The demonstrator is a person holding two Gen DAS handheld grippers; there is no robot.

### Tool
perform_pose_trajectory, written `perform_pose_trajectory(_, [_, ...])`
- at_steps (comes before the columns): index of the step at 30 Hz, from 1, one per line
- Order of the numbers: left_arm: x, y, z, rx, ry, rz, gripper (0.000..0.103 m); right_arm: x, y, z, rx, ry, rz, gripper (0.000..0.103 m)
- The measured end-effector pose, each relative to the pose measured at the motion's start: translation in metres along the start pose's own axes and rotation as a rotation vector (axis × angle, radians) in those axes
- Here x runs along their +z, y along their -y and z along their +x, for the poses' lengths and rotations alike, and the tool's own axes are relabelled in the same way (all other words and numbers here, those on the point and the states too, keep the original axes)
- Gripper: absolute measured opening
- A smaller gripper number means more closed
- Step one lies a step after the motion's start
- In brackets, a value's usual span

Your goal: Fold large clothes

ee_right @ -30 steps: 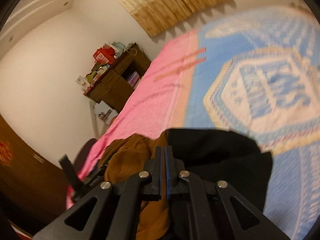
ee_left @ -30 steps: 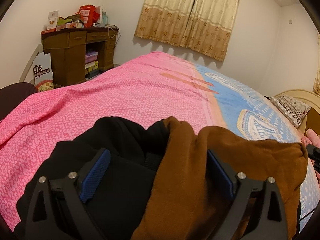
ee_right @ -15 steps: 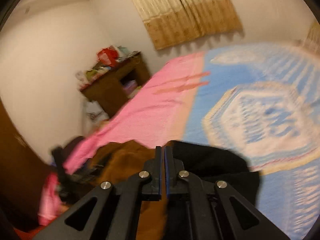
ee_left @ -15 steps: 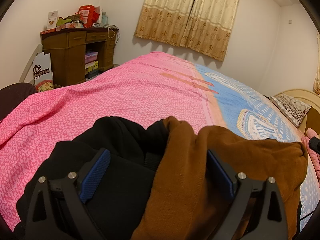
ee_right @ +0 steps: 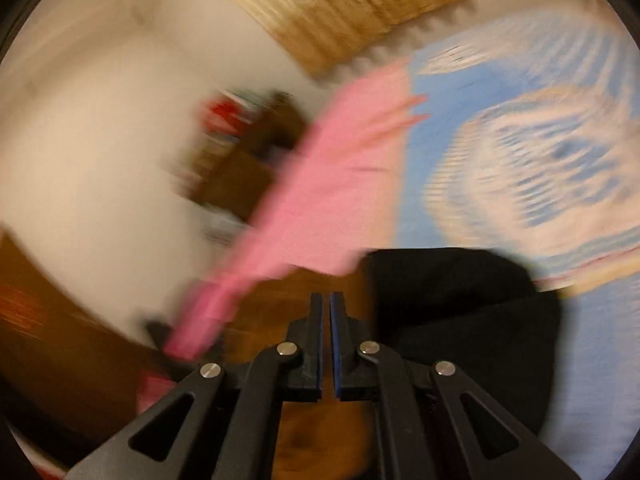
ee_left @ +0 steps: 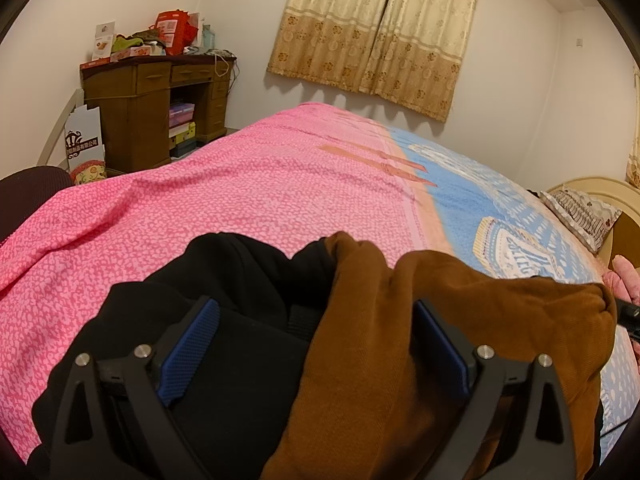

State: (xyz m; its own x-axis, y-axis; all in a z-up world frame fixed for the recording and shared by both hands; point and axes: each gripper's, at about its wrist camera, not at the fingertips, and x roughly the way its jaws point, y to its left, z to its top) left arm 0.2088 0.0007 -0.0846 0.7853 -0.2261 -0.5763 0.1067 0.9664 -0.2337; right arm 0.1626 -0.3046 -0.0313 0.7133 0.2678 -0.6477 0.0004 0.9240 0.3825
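A black and brown garment (ee_left: 360, 360) lies bunched on the bed's near edge, black half to the left, brown half (ee_left: 460, 320) to the right. My left gripper (ee_left: 314, 344) hovers low over it, open, its blue pads (ee_left: 188, 352) wide apart on either side of the seam between the two colours. In the blurred right wrist view, my right gripper (ee_right: 326, 300) is shut with nothing seen between its pads, above the brown cloth (ee_right: 320, 432) with the black part (ee_right: 460, 320) to its right.
The bed carries a pink blanket (ee_left: 240, 208) and a blue patterned one (ee_left: 500, 220). A wooden desk (ee_left: 152, 112) piled with items stands at the far left wall, curtains (ee_left: 380, 28) behind. Pillows (ee_left: 580, 212) and a headboard sit at the right.
The right wrist view has swung and rolled, now heavily blurred, with the gripper still shut. The left gripper and the garment have not moved.
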Motion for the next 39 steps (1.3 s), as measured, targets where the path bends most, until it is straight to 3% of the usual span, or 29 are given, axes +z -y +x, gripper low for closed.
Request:
perform_pose_trajectory(2, [0.000,0.000,0.000,-0.001,0.000,0.003,0.100,-0.004,-0.009,-0.004,-0.058,0.063,-0.059,0.003])
perform_pose_trajectory(6, [0.000,0.000,-0.001,-0.001,-0.001,0.003,0.100,-0.009,-0.003,-0.027,0.046,0.245,-0.040,0.002])
perform_pose_trajectory(12, [0.000,0.000,-0.001,-0.003,0.000,0.002,0.100,-0.003,-0.019,-0.043,0.062,0.281,-0.121,0.002])
perform_pose_trajectory(13, [0.000,0.001,0.000,-0.002,0.000,0.002,0.100,-0.002,-0.022,-0.047,0.038,0.293,-0.148,0.002])
perform_pose_trajectory(16, [0.000,0.001,0.000,-0.002,0.000,0.002,0.100,-0.008,-0.046,-0.052,-0.140,0.332,-0.326,0.002])
perform_pose_trajectory(19, [0.000,0.001,0.000,-0.002,0.000,0.002,0.100,-0.012,-0.060,-0.041,-0.260,0.288,-0.445,0.003])
perform_pose_trajectory(21, [0.000,0.001,0.000,-0.001,0.000,0.002,0.100,-0.013,-0.065,-0.035,-0.246,0.236,-0.485,0.003])
perform_pose_trajectory(26, [0.000,0.001,0.000,-0.002,0.000,0.001,0.100,-0.016,-0.067,-0.040,-0.152,0.269,-0.457,0.003])
perform_pose_trajectory(31, [-0.001,0.001,0.000,-0.001,0.000,0.001,0.100,-0.008,-0.045,-0.039,-0.010,0.254,-0.168,0.003])
perform_pose_trajectory(33, [-0.001,0.001,0.000,-0.001,0.000,0.002,0.100,-0.003,-0.041,-0.032,-0.050,0.214,-0.096,0.003])
perform_pose_trajectory(34, [-0.001,0.001,0.000,0.000,-0.001,0.003,0.100,-0.004,-0.044,-0.031,-0.089,0.220,-0.096,0.003])
perform_pose_trajectory(38, [-0.002,0.005,0.001,0.023,-0.012,0.024,0.101,-0.012,-0.052,-0.043,0.018,0.325,-0.116,0.003])
perform_pose_trajectory(39, [-0.002,0.006,0.000,0.024,-0.013,0.028,0.101,-0.015,-0.059,-0.048,-0.001,0.351,-0.143,0.003])
